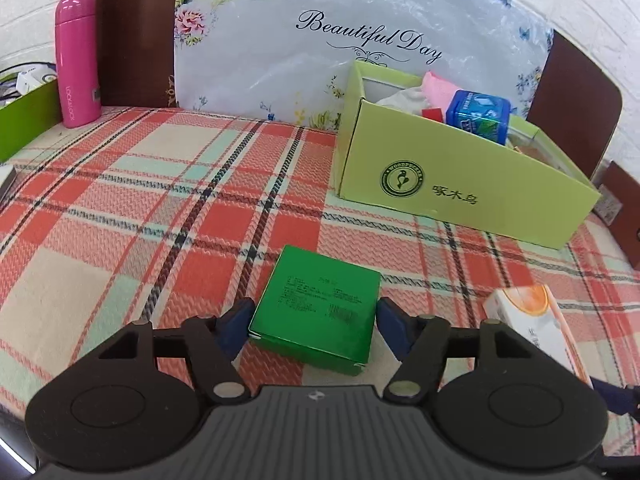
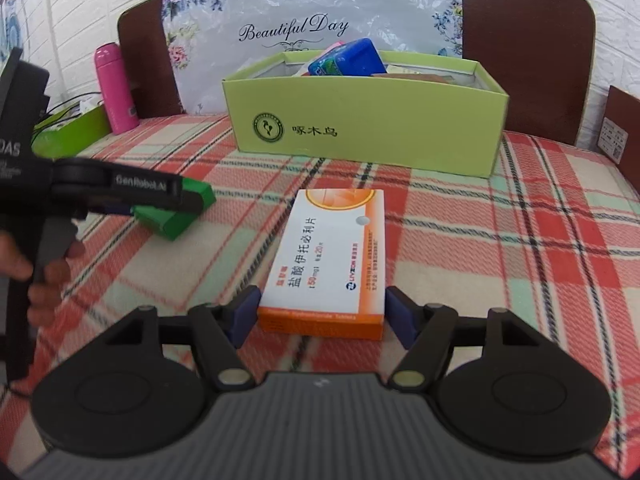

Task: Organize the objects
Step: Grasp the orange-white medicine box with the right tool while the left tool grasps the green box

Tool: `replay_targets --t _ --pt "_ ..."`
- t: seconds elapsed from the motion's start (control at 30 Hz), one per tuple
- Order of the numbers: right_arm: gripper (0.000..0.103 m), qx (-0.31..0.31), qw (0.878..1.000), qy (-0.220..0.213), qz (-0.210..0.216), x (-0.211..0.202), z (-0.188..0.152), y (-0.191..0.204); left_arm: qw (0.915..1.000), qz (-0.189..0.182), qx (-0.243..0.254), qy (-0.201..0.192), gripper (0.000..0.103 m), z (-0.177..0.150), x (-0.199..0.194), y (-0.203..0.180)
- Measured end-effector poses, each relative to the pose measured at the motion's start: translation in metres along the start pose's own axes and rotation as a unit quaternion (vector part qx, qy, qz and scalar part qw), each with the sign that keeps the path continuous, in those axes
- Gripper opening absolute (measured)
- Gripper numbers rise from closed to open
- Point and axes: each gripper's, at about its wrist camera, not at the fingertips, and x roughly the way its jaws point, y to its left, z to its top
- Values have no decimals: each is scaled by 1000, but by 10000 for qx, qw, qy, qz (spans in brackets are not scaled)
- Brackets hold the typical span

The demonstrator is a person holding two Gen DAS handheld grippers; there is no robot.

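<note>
A flat green box (image 1: 320,304) lies on the plaid cloth between the fingers of my left gripper (image 1: 314,326); the blue pads stand at its two sides, open, touching or nearly so. It also shows in the right wrist view (image 2: 176,212) under the left gripper. A white and orange medicine box (image 2: 332,260) lies between the fingers of my right gripper (image 2: 322,314), open, pads just off its near end. It shows at the right edge of the left wrist view (image 1: 532,320). A light green open carton (image 2: 368,120) behind holds a blue pack (image 2: 352,60) and other items.
A pink bottle (image 1: 76,60) stands at the back left beside a green tray (image 1: 24,120) of clutter. A flowered plastic bag (image 1: 320,40) and brown chair backs (image 2: 528,40) stand behind the carton (image 1: 460,176). A hand (image 2: 40,276) holds the left gripper.
</note>
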Motion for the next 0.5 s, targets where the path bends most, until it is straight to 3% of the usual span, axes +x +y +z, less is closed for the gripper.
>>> replay_targets --t 0.3,0.4,0.5 --pt "68 -176 9994 293 25 -42 -32 -24 9953 -815 360 388 68 -50 -48 -40" --pt "74 -174 9995 235 -71 -45 -36 -26 9953 -563 727 316 71 -61 -53 -58" --pt "76 -131 9998 129 -74 -47 -34 -27 9961 -430 706 321 72 -62 -52 -59"
